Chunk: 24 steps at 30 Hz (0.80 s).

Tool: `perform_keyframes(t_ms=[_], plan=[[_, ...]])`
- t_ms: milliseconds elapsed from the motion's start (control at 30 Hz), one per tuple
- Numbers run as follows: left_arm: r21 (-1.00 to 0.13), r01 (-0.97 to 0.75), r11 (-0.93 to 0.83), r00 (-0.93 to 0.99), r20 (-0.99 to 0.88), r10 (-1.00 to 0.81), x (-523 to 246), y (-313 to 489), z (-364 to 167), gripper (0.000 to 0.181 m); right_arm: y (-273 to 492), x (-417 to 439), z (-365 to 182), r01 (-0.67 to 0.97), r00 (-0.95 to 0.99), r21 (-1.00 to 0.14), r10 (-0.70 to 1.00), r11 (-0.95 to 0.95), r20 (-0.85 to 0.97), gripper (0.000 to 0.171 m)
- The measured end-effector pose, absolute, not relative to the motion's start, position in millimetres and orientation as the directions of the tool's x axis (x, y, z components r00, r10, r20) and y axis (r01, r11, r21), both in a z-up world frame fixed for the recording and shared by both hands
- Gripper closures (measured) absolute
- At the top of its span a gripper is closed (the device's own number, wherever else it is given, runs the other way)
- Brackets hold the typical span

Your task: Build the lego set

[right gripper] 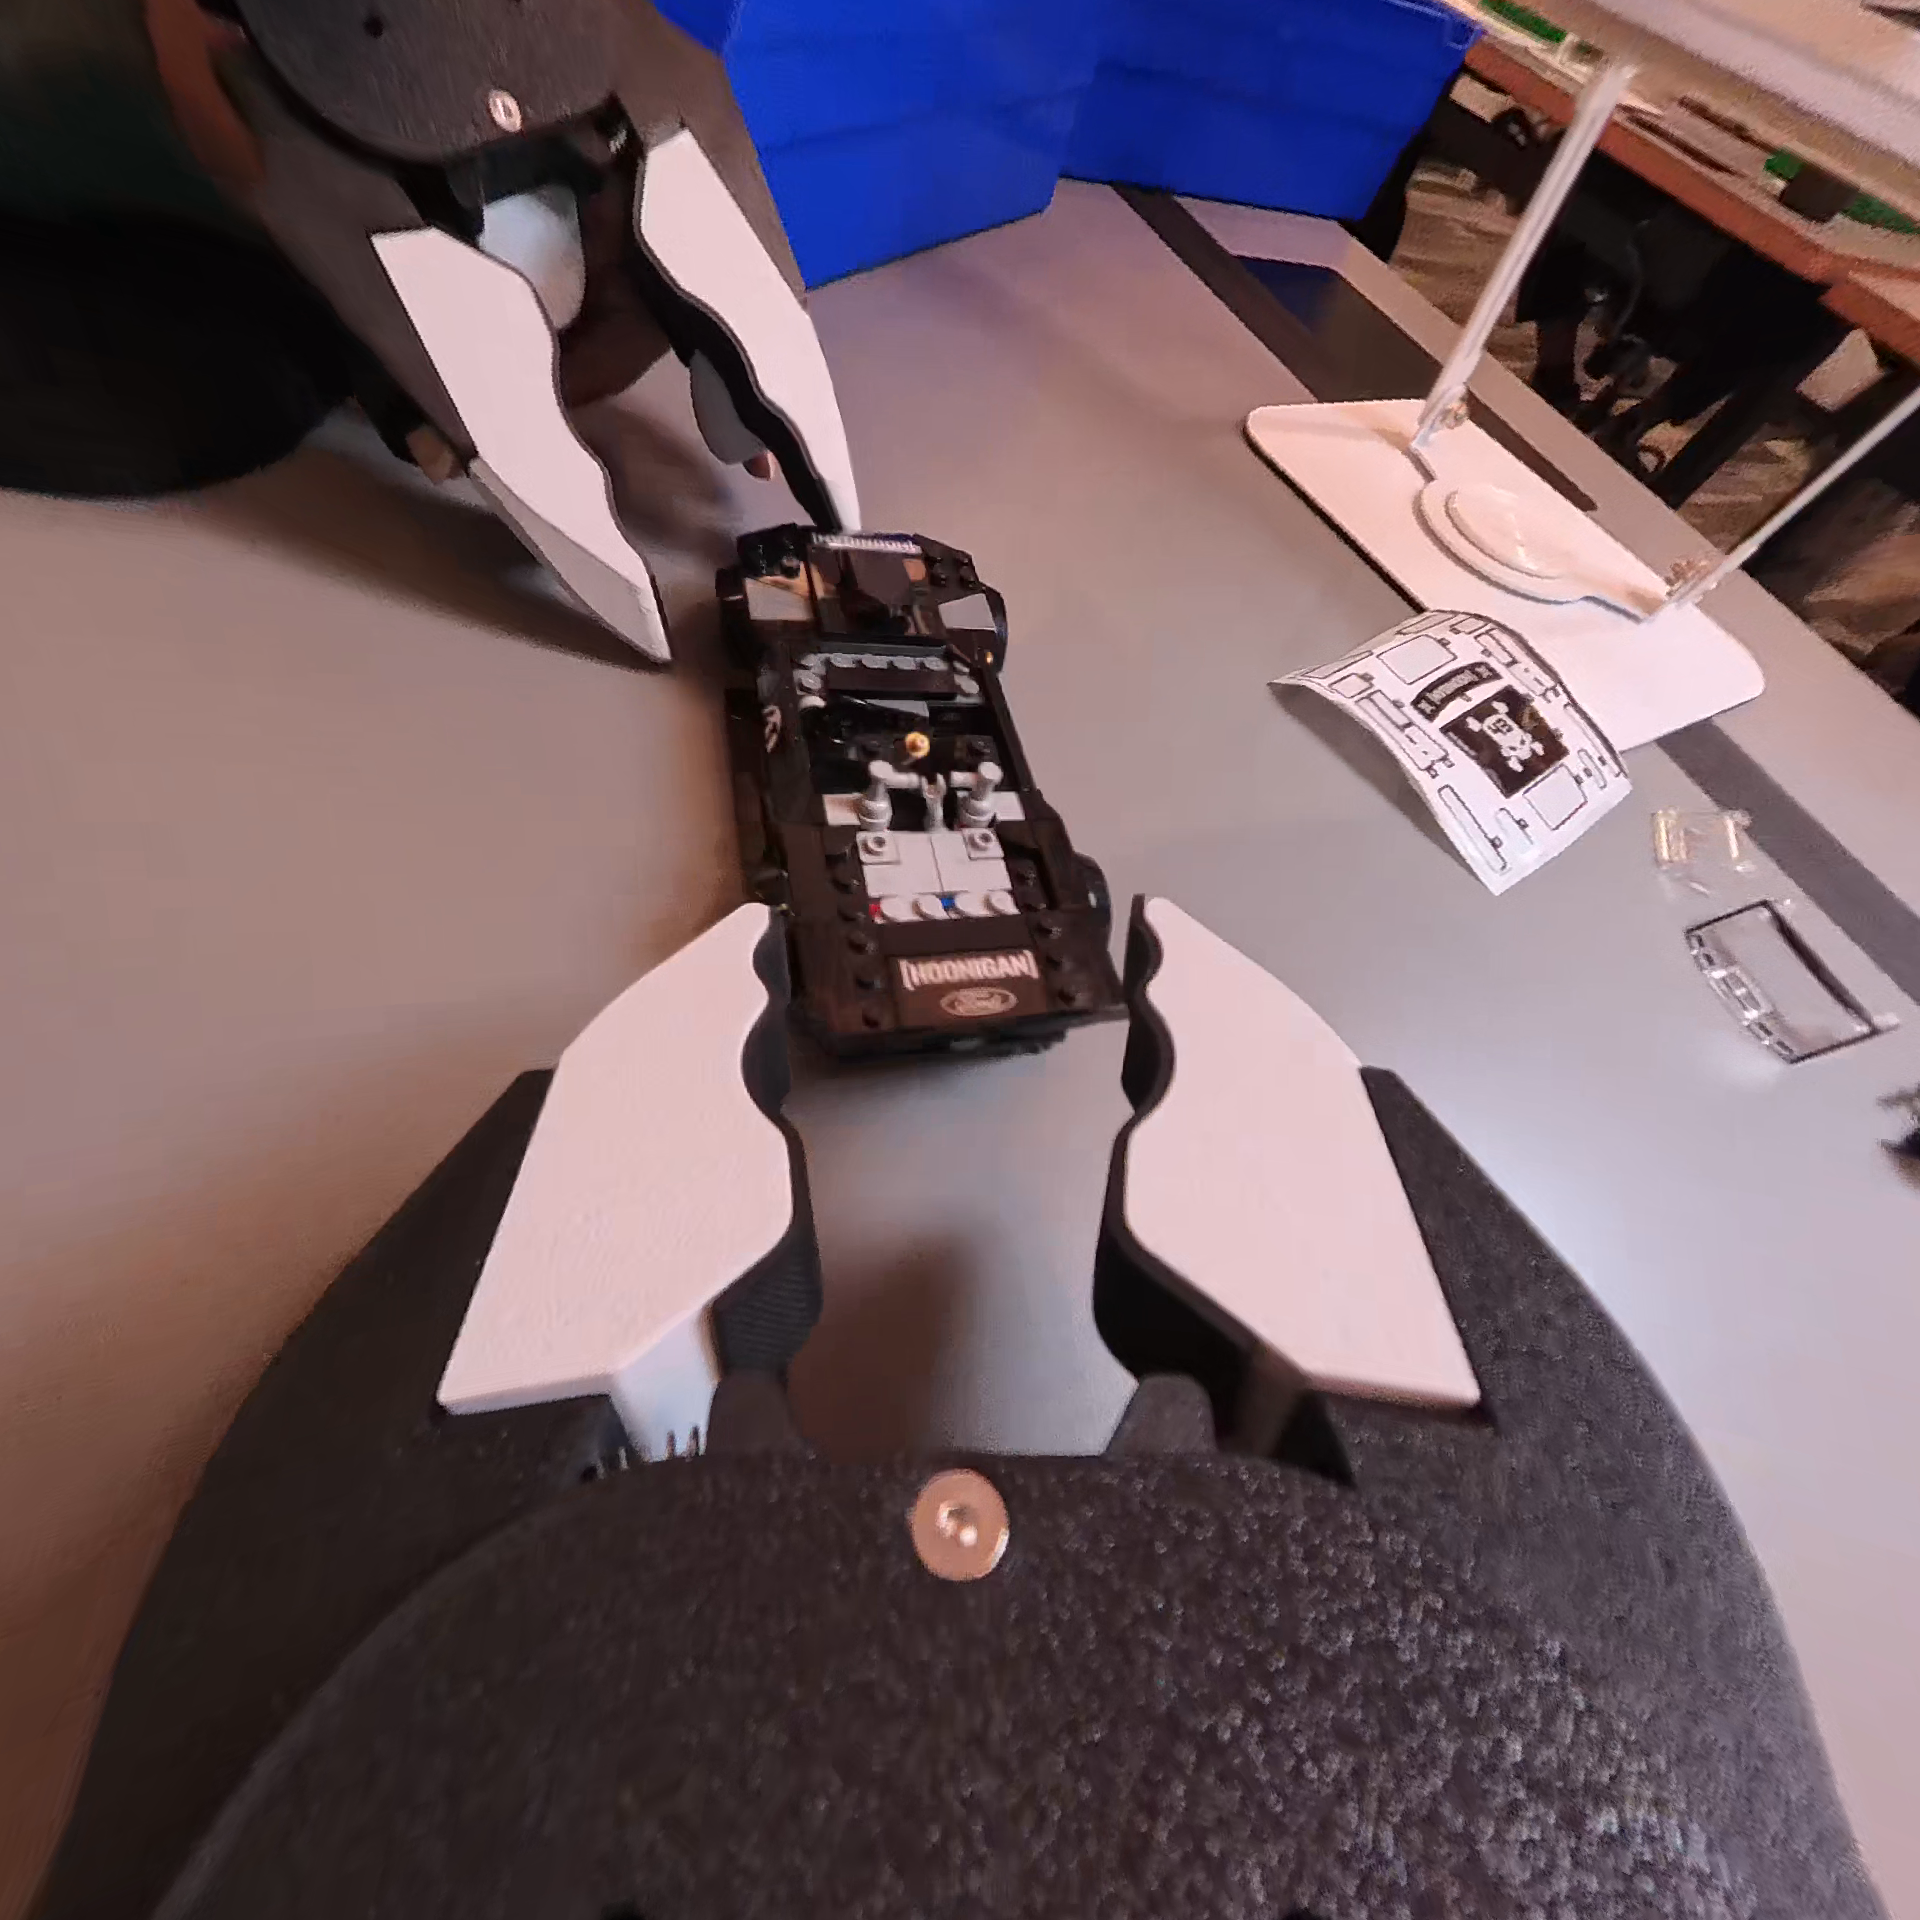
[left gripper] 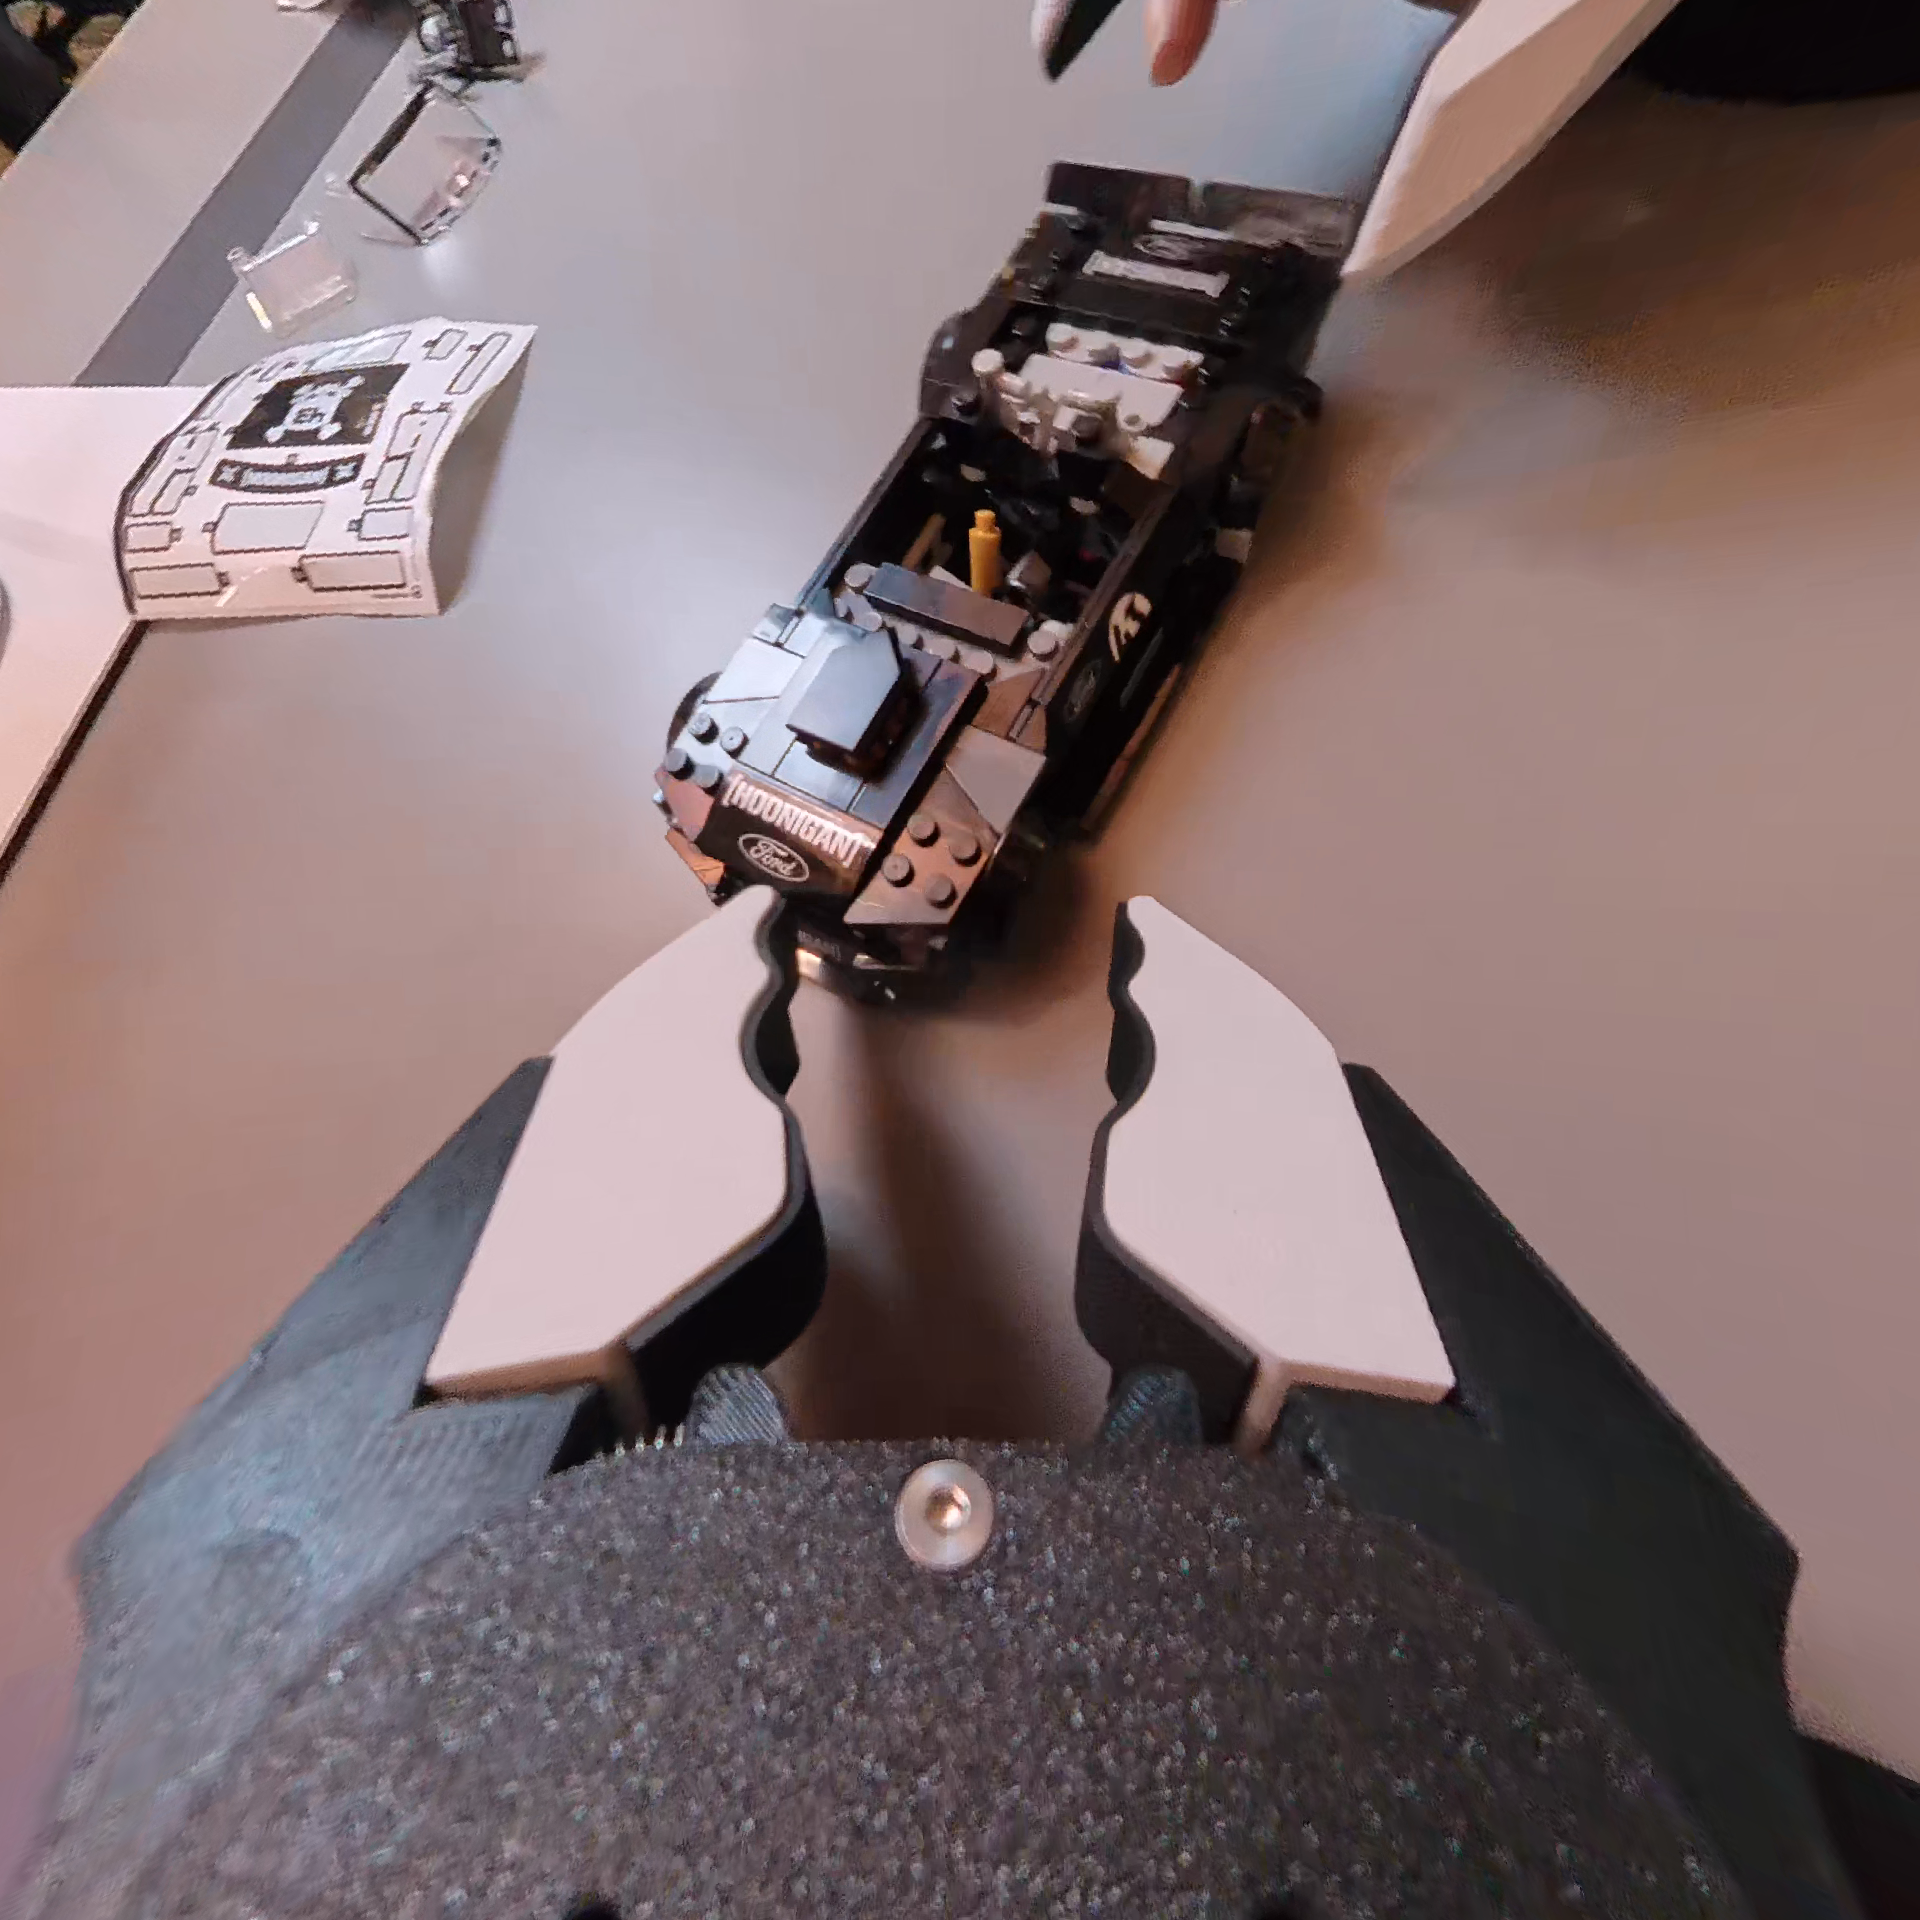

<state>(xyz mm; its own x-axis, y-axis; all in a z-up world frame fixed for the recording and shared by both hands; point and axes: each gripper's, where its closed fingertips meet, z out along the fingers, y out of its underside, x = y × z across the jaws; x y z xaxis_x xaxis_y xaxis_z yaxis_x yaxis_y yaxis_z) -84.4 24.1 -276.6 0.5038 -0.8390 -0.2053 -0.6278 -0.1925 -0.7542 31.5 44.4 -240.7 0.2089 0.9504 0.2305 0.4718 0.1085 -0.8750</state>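
Observation:
A black Lego car [left gripper: 987, 623] with no roof stands on the grey table [left gripper: 1558, 831]. A black sloped piece [left gripper: 852, 696] sits on its hood and a yellow peg [left gripper: 985, 545] stands in the cockpit. My left gripper [left gripper: 945, 914] is open and empty, its tips at the car's front end. My right gripper [right gripper: 951, 914] is open and empty, and the car's [right gripper: 904, 810] rear end lies between its tips. The left gripper [right gripper: 743, 582] shows at the far end of the car in the right wrist view. One right finger [left gripper: 1475, 145] shows in the left wrist view.
A curled sticker sheet [left gripper: 312, 478] [right gripper: 1455, 769] lies beside the car. Clear windscreen parts [left gripper: 426, 166] [right gripper: 1777, 997] and a small clear piece [right gripper: 1699, 842] lie past it. A white stand base [right gripper: 1455, 499] and a blue bin [right gripper: 1091, 104] are at the back. A hand [left gripper: 1174, 42] shows at the far edge.

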Motion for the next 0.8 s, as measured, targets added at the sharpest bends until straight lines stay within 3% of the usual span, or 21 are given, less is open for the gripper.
perform_keyframes(t_ms=[267, 600, 800], plan=[[-0.778, -0.613, -0.135, 0.459, -0.212, -0.863, -79.9, 11.4, -266.2, 0.132, 53.6, 32.4, -262.3, 0.595, 0.209, -0.788, 0.917, 0.155, 0.339, 0.109], [-0.786, -0.587, -0.194, 0.524, -0.186, -0.831, -69.5, 25.8, -272.3, 0.108, 83.0, 41.7, -256.6, 0.563, 0.330, -0.824, 0.899, 0.059, 0.289, 0.113], [-0.776, -0.583, -0.241, 0.565, -0.175, -0.806, -58.3, 48.1, -275.2, 0.107, 88.7, 35.2, -260.4, 0.637, 0.256, -0.751, 0.872, 0.174, 0.418, 0.112]])
